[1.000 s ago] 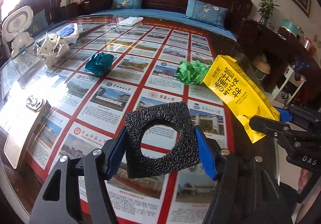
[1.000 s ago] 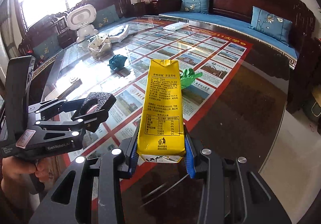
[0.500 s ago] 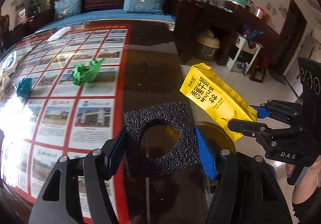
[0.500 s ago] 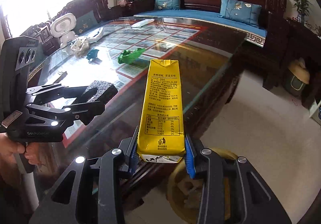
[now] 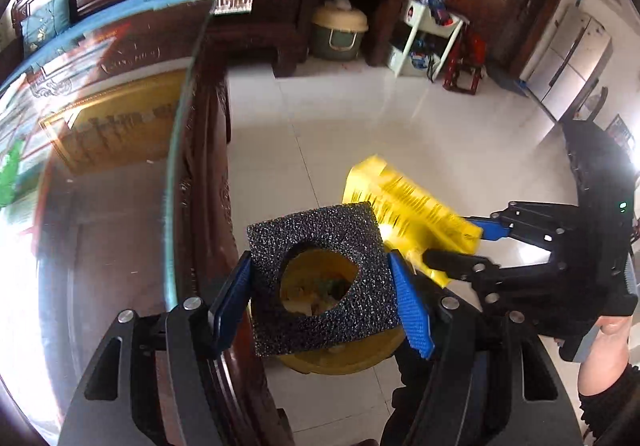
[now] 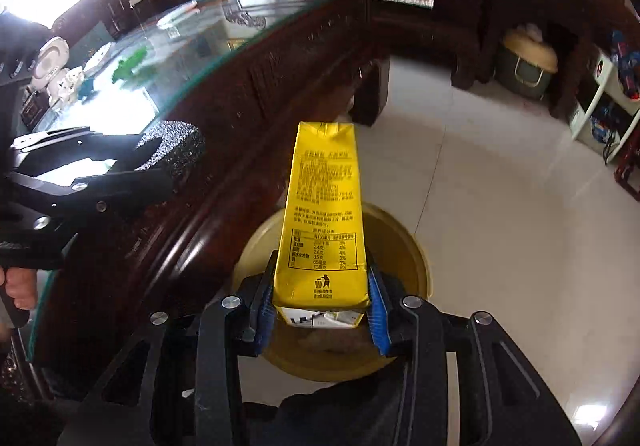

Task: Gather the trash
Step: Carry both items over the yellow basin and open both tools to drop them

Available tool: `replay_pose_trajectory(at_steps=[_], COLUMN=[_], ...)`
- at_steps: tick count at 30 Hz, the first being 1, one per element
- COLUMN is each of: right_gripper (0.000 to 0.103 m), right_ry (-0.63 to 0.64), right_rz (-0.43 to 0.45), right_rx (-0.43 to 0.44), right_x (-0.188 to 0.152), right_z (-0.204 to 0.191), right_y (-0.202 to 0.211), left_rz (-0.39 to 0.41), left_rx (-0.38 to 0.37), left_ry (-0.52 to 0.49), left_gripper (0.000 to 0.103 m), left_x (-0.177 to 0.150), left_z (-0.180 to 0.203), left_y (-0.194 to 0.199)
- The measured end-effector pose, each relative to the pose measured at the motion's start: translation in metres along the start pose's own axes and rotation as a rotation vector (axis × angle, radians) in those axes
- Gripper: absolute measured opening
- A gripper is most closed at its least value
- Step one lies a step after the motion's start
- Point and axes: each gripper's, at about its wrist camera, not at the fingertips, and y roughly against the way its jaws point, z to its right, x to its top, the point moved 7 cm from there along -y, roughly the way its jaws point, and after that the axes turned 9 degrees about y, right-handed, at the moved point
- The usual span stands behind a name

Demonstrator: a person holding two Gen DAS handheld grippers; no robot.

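Right claw (image 6: 322, 312) grips yellow carton (image 6: 322, 222), printed, above yellow bin (image 6: 416, 246).

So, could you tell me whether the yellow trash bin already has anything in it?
Partly filled: scraps show inside the yellow trash bin through the black foam square's hole.

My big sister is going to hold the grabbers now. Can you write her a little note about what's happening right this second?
Left gripper: shut on the black foam square, held over the yellow bin on the floor.
Right gripper: shut on the yellow carton, also above the bin.
Done: both pieces are off the glass table and lined up over the bin, which already has some trash inside.
Left: open each gripper to drop them in, then go back for the green paper wad and the teal wad on the table.
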Motion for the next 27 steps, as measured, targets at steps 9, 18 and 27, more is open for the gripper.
replay_pose_trajectory(at_steps=[9,18,27], right_gripper=[0.072,0.072,0.072], right_ry=[-0.105,-0.194,-0.207], right_rz=[0.006,0.000,0.001], right_rx=[-0.003,0.033,0.037], right_x=[-0.017,-0.043,-0.053], right_z=[0.034,0.064,0.068], right_y=[-0.012,0.002,0.005], left_rz=[-0.094,-0.181,-0.170], left_rx=[0.030,-0.036,-0.081], left_ry=[-0.025,-0.050,-0.015], left_gripper=[0.066,0.073,0.092], left_x=[-0.004,0.001,0.007], left_z=[0.016,0.043,0.044], left_y=[-0.047,-0.092,-0.095])
